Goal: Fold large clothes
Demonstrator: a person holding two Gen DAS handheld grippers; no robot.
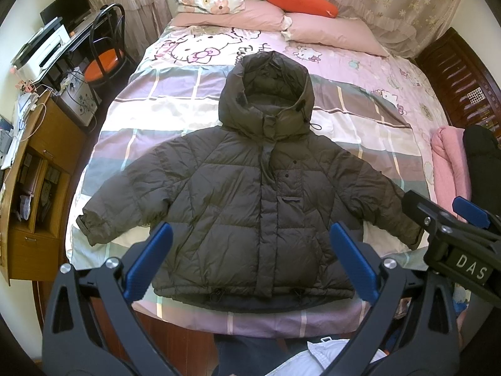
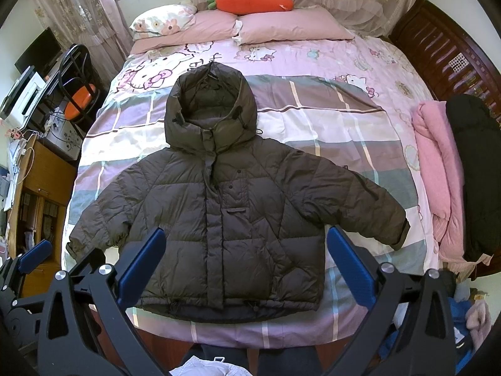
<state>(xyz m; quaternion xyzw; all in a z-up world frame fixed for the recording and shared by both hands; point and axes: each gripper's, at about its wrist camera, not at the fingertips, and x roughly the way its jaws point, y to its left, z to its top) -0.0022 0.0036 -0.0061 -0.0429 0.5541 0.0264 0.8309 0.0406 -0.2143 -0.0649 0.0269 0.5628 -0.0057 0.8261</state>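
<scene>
While both wrist views look down the bed from its foot, the dark puffer jacket [image 1: 250, 206] lies flat and face up across the middle of each frame, closed at the front, hood [image 1: 266, 94] pointing toward the pillows and sleeves spread out to either side. Its hem sits near the lower edge of the bed [image 1: 360, 116], whose cover is a pink and checked cartoon-cat print.

At the bottom of the left wrist view the left gripper [image 1: 250, 261] stands with its blue-padded fingers [image 1: 150, 263] spread wide apart, holding nothing, above the jacket's lower half and not touching it. In the right wrist view the right gripper [image 2: 241, 266] is likewise spread open and empty, framing the jacket's hem from above. That same right gripper shows at the right edge of the left wrist view, and the left one appears at the lower left edge of the right wrist view.

An orange carrot-shaped cushion [image 1: 300, 0] rests on the pink pillows [image 1: 332, 34] at the top of the frame. A rolled pink blanket [image 2: 438, 172] and a dark garment [image 2: 476, 169] lie at the bed's right edge. A chair with an orange seat [image 1: 105, 53] stands in the upper left beside a cluttered counter [image 1: 56, 47].
</scene>
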